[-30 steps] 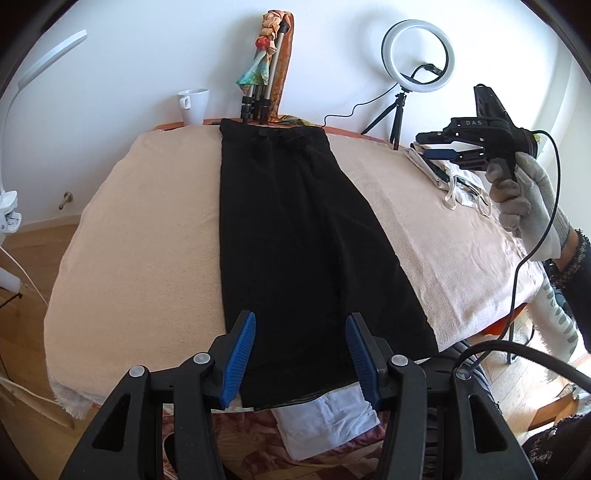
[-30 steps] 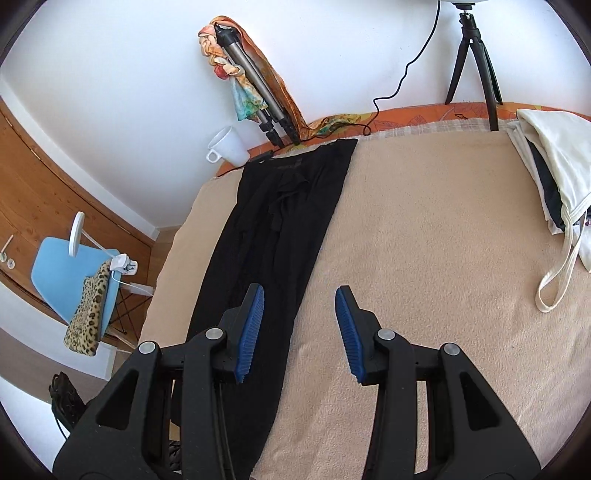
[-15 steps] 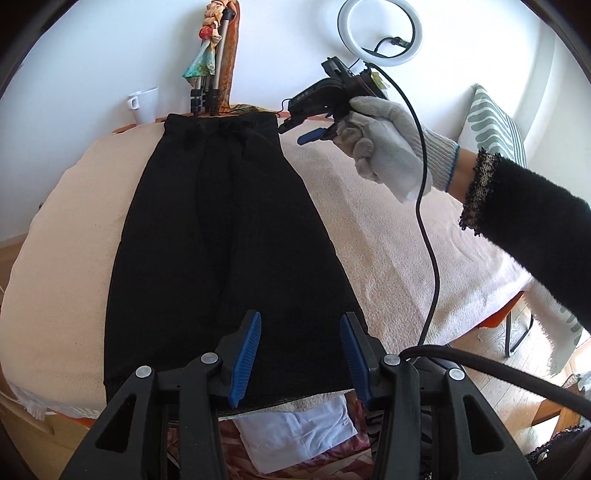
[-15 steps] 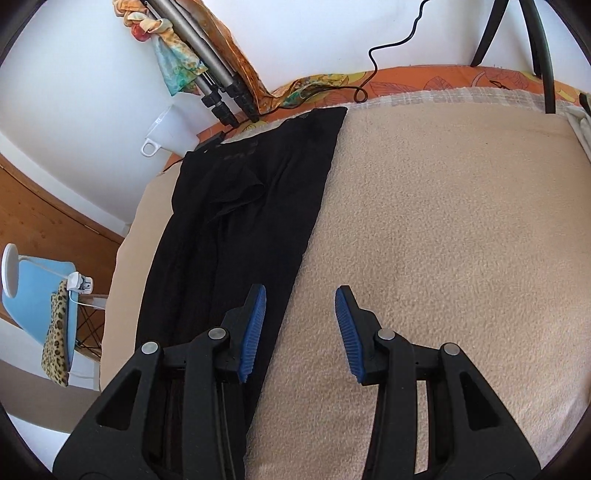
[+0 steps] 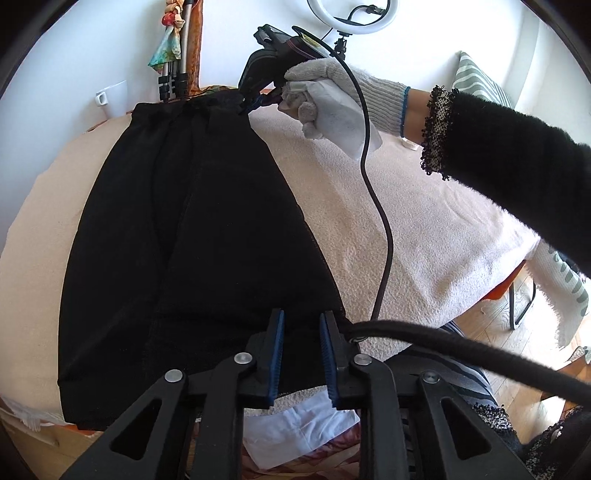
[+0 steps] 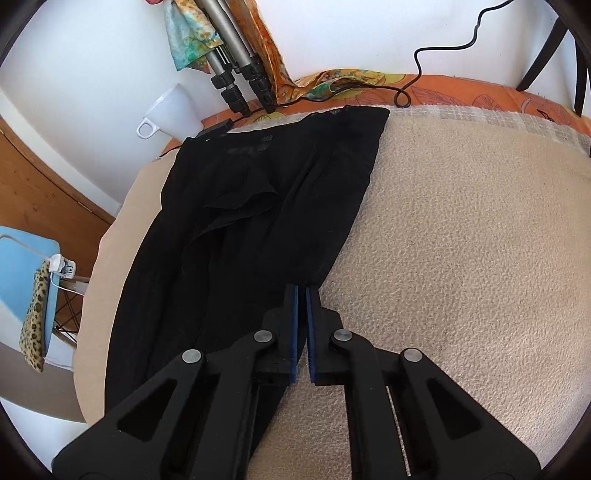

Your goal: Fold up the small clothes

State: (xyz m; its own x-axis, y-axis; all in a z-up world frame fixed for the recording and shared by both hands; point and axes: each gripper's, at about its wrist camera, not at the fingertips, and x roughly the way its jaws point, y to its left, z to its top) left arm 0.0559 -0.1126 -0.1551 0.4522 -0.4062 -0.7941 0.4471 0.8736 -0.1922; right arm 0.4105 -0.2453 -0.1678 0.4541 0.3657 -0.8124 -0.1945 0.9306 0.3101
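Note:
A long black garment (image 5: 192, 240) lies flat along the beige blanket (image 5: 406, 221), its waistband at the far end. My left gripper (image 5: 301, 317) is over the near right hem, jaws partly closed with a gap still between the blue pads. My right gripper (image 6: 301, 291) is shut on the garment's (image 6: 258, 206) right edge near the waistband. In the left wrist view it (image 5: 245, 107) sits at the far right corner, held by a white-gloved hand (image 5: 325, 96).
A white mug (image 5: 110, 98), tripod legs (image 6: 236, 81) with a colourful scarf and a ring light (image 5: 347, 18) stand at the far end. A black cable (image 5: 380, 221) crosses the blanket. A white cloth (image 5: 295, 428) lies below the near edge.
My right gripper moved onto the garment's far right edge and closed on it. My left gripper shifted right along the near hem and its jaws narrowed.

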